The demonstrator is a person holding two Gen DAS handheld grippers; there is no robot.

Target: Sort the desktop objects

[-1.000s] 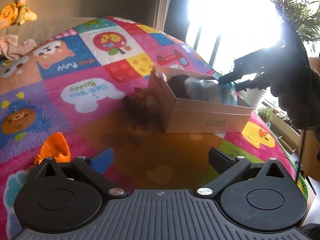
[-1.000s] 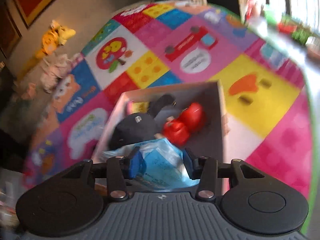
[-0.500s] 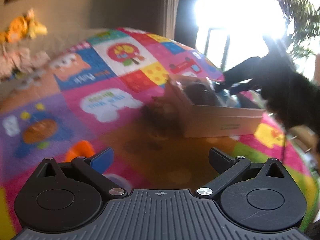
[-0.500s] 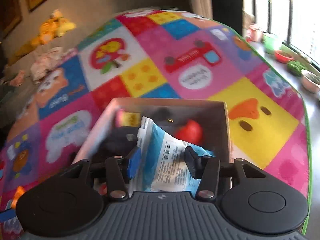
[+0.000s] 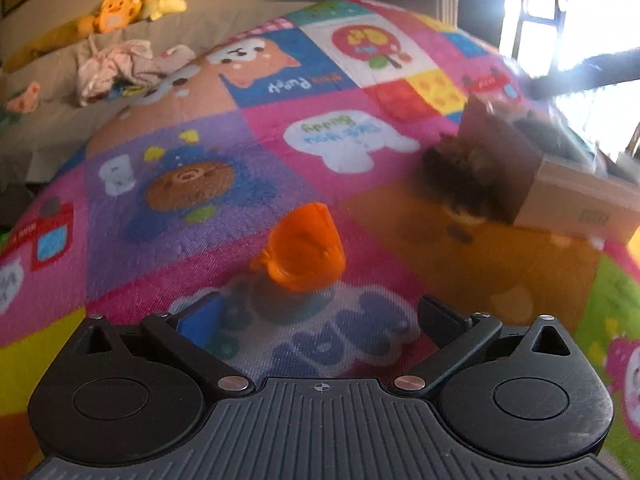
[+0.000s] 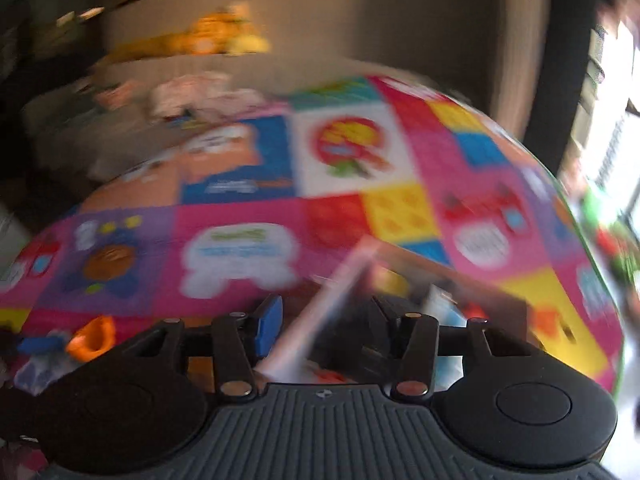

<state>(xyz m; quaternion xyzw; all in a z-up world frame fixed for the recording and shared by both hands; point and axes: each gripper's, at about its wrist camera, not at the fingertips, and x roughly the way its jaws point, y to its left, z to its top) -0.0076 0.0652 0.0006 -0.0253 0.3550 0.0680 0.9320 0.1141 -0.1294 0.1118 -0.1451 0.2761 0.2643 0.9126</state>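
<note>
An orange plastic toy (image 5: 306, 249) lies on the colourful play mat, just ahead of my left gripper (image 5: 320, 320), which is open and empty. It also shows small in the right wrist view (image 6: 93, 338) at lower left. The cardboard box (image 5: 560, 188) stands at the right, with a dark furry thing (image 5: 460, 168) against its left side. In the blurred right wrist view my right gripper (image 6: 326, 314) is open and empty over the box's near wall (image 6: 324, 304). A blue-and-white packet (image 6: 444, 308) lies inside the box.
The play mat (image 5: 240, 152) covers the surface. Beyond its far edge are a heap of pink cloth (image 5: 116, 66) and a yellow plush toy (image 5: 124, 6). A bright window (image 5: 580, 20) is at the right.
My right gripper has opened, let go of the blue-and-white packet into the box, and pulled back. My left gripper has swung left, so the orange toy now lies between its fingers' line.
</note>
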